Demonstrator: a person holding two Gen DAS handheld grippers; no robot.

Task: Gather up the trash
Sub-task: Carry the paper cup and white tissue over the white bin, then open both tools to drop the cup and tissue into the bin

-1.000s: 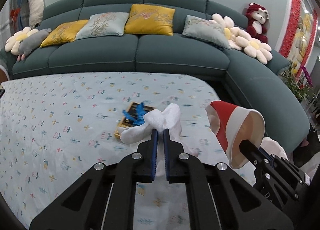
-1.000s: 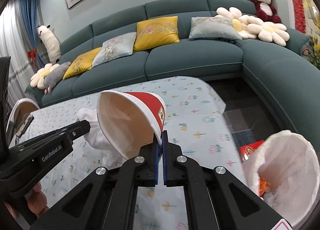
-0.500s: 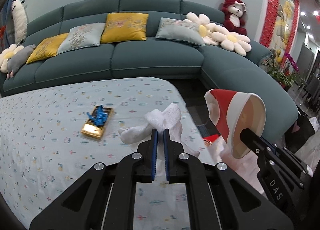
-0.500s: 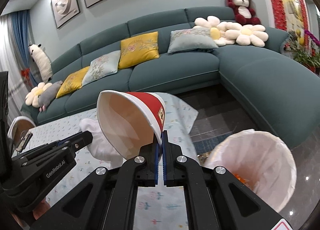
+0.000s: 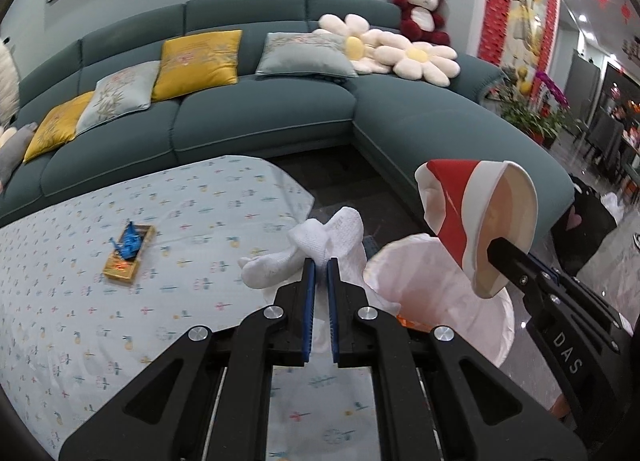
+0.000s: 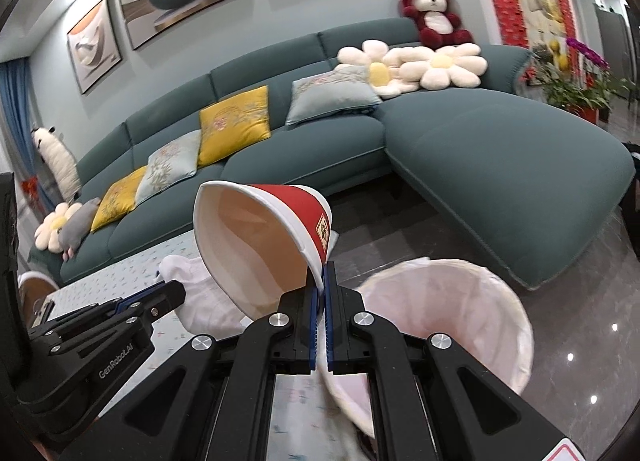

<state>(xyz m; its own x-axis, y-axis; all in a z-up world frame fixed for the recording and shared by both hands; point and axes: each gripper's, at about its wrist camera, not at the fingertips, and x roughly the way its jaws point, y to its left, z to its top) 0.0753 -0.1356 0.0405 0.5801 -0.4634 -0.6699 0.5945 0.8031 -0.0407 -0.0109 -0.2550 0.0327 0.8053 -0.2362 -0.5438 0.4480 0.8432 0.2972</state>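
Pinching a crumpled white tissue (image 5: 308, 257) at frame centre, the left claw (image 5: 321, 261) is nearly closed; the right claw (image 6: 320, 281), likewise clamped, grips the red paper cup (image 6: 264, 237) by its rim above the white-lined bin (image 6: 448, 325), lower right.

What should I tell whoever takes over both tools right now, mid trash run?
Left tool: shut on the crumpled white tissue, held up near the table's end, beside the bin.
Right tool: shut on the rim of the red-and-white paper cup, tipped on its side above the bin's near edge.
Lined trash bin stands on the floor past the table; something orange already lies inside.
Done: both pieces lifted and carried to the bin.
Left: drop cup and tissue in, then probably fetch the small gold box with the blue wrapper on the tablecloth.
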